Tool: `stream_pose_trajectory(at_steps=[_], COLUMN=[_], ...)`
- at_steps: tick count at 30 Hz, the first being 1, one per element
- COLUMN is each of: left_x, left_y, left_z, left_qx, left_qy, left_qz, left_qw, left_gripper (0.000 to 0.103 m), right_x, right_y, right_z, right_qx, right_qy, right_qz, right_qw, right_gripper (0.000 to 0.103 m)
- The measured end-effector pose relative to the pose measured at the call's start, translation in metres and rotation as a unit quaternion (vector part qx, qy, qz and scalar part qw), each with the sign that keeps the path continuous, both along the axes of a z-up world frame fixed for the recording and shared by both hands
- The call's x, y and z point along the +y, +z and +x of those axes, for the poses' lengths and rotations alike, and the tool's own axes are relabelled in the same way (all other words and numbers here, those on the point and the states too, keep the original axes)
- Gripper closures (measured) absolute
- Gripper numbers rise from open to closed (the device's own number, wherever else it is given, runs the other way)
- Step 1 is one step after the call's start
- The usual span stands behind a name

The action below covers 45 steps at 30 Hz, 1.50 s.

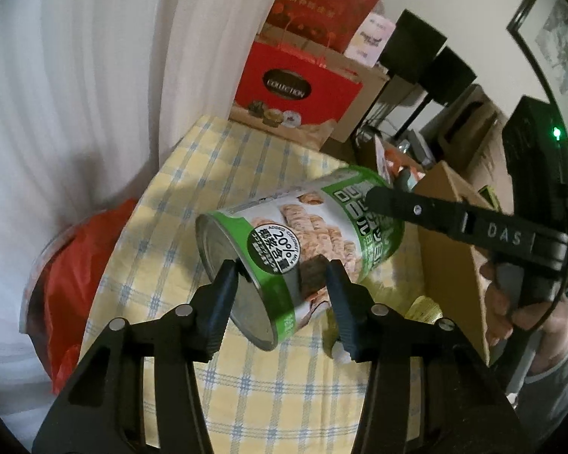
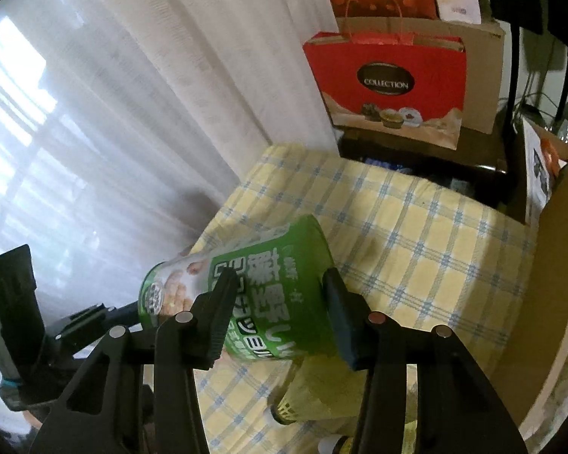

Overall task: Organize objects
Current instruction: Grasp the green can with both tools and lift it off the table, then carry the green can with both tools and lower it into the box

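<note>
A green and white snack can [image 1: 295, 242] is held tilted in the air above a table with a yellow and blue checked cloth [image 1: 193, 189]. My left gripper [image 1: 282, 276] is shut on the can's lower end, its metal bottom facing the camera. My right gripper [image 2: 280, 295] is shut on the can's other end [image 2: 269, 291]. The right gripper also shows in the left wrist view [image 1: 386, 193], coming in from the right. The left gripper's body shows at the lower left of the right wrist view [image 2: 94, 321].
A cardboard box [image 1: 454, 249] stands open at the right of the table, with a small yellow bottle [image 2: 295, 405] lying by it. A red gift bag [image 1: 295, 87] stands behind the table. A tub with a red bag [image 1: 72, 276] sits at the left, by white curtains.
</note>
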<state>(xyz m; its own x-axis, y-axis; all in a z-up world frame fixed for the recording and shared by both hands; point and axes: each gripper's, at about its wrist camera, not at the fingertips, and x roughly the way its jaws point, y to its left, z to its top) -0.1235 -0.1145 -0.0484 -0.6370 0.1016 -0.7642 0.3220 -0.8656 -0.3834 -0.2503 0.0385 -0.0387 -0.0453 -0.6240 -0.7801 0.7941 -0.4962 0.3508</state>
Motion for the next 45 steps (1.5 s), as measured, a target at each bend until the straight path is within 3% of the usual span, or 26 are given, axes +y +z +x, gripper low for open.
stream_pose_trajectory(at_steps=[8,21,34,45], left_x=[0.024,0.118,0.222,0.260], left_y=[0.052,0.110,0.101,0.079], left_z=[-0.016,-0.081,-0.156,-0.202], left_qx=[0.038,0.074,0.073,0.054], left_qy=[-0.021,-0.106,-0.182,-0.216], left_qz=[-0.026,-0.032,-0.026,-0.015], left_qw=[0.9987,0.9911,0.9802,0.9747], left_gripper=[0.058,0.058,0.057,0.057], right_x=[0.030,0.144,0.247,0.294], right_y=[0.049,0.105,0.100,0.073], right_z=[-0.004,-0.047,-0.108,-0.140], right_qx=[0.040,0.065,0.056,0.035], right_qy=[-0.022,-0.137,-0.240,-0.280], right_qz=[-0.016,-0.037,-0.025,-0.024], right_qw=[0.999,0.988,0.969,0.959], right_gripper=[0.054,0.054,0.054,0.054])
